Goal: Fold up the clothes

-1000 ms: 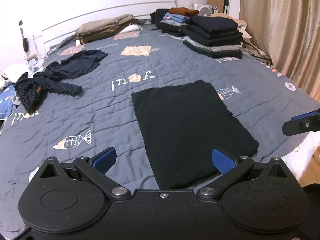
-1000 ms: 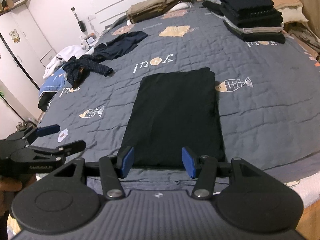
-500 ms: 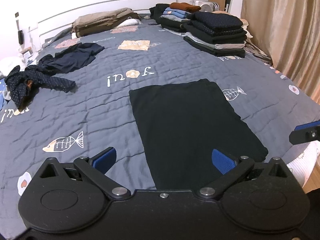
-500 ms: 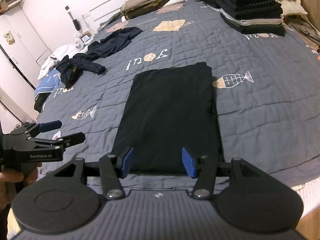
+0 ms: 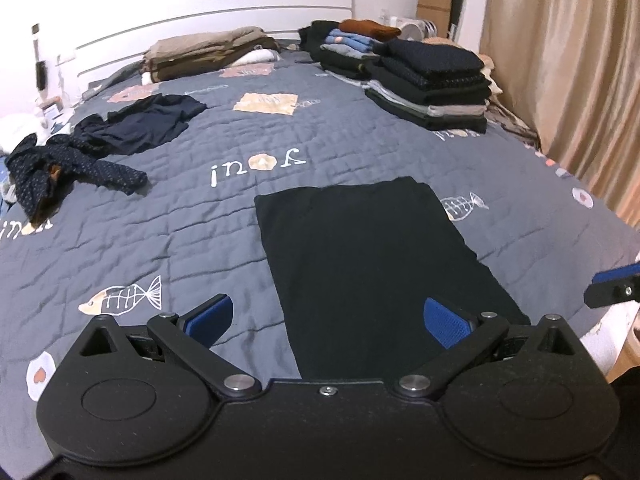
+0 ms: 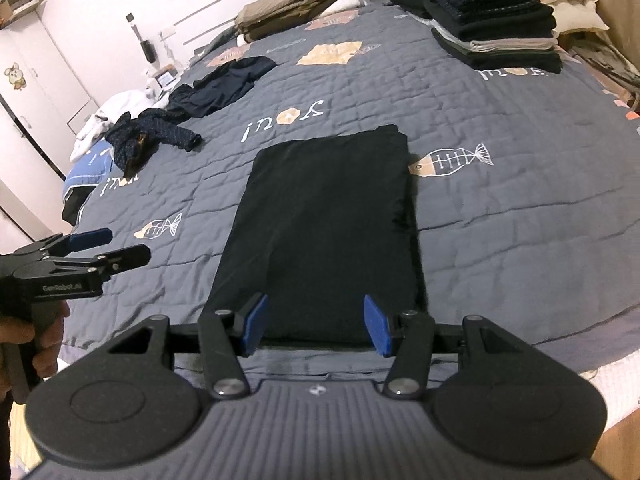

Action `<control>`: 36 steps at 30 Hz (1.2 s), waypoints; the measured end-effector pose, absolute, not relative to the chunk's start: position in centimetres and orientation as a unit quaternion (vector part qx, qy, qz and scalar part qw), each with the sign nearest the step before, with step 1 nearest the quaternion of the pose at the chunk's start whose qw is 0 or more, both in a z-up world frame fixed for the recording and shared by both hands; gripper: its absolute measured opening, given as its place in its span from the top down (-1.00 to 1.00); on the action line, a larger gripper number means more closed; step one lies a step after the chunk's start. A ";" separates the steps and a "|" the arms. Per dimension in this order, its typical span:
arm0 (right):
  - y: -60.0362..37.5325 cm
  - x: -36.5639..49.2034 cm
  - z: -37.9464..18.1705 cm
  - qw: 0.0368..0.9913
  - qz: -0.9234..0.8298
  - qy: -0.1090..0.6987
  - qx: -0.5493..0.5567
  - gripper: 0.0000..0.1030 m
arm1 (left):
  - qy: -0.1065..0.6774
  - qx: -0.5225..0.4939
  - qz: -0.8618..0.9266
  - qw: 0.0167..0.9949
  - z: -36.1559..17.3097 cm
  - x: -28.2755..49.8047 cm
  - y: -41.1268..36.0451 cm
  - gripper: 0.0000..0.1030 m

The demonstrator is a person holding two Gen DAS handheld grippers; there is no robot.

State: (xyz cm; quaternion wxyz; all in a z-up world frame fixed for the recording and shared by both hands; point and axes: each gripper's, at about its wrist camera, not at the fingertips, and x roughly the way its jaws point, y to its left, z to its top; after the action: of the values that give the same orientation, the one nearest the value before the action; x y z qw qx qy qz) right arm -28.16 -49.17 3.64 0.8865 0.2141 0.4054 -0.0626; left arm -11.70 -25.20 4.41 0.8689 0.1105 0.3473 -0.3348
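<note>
Two tongs, both released, hover over the bed's near edge. Left tongs (image 5: 326, 316): blue pads spread wide, nothing between them, above the near-left corner of the garment. Right tongs (image 6: 316, 330): pads parted, empty, above the garment's near hem. Black garment (image 6: 328, 216): folded to a flat rectangle, lying lengthwise on the quilt (image 6: 500, 208) at the middle of the near edge, beside a fish print. Folded stack (image 5: 434, 80): dark items, far-right corner of the bed. Second folded pile (image 5: 208, 52): tan and brown, along the headboard edge. Loose navy clothes (image 5: 136, 124): crumpled, toward the far-left side. Hand (image 6: 34, 344): gripping the left handle.
</note>
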 end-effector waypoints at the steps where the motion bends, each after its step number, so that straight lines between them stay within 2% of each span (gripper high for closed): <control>1: -49.3 -28.4 3.7 0.887 -0.062 0.405 0.214 -0.01 | 0.347 0.104 -0.334 0.870 4.4 -11.8 -25.1 -0.99; 17: -52.7 -27.8 3.6 0.886 -0.026 0.396 0.240 -0.01 | 0.364 0.029 -0.339 0.867 3.9 -8.9 -25.3 -0.99; 36: -55.3 -25.2 1.0 0.876 -0.056 0.399 0.265 -0.01 | 0.375 0.029 -0.380 0.845 1.1 -1.6 -26.4 -0.99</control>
State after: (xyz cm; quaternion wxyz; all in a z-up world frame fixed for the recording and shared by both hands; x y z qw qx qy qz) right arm -25.24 -55.34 0.95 0.8763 0.2645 0.3988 -0.0557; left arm -1.64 -26.43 1.07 0.8453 0.0291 0.3747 -0.3796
